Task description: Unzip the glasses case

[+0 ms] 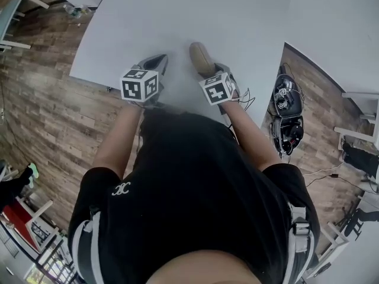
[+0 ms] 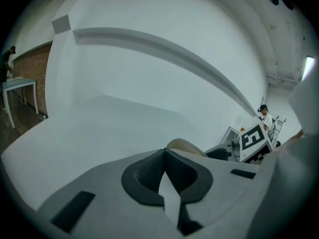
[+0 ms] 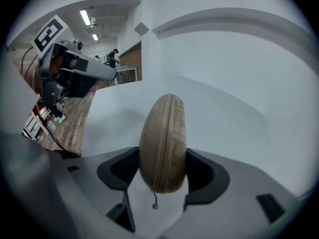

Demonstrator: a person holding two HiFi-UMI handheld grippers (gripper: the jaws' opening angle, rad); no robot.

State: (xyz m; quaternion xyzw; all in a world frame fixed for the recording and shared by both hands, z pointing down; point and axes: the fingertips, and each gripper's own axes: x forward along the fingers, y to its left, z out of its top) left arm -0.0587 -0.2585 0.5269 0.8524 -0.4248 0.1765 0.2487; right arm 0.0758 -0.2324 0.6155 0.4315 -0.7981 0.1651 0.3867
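One case [image 3: 162,143], on edge, long axis pointing away, clamped in right gripper's [image 3: 163,176] fingers; left gripper's [image 2: 165,176] fingers closed, empty.

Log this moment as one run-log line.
right tongs: shut on glasses case | left tongs: shut, empty, beside case | case: zipped, over white table

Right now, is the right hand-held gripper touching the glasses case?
Touching. The right gripper view shows the glasses case standing between the jaws of the right hand-held gripper, and both jaws press against its sides.
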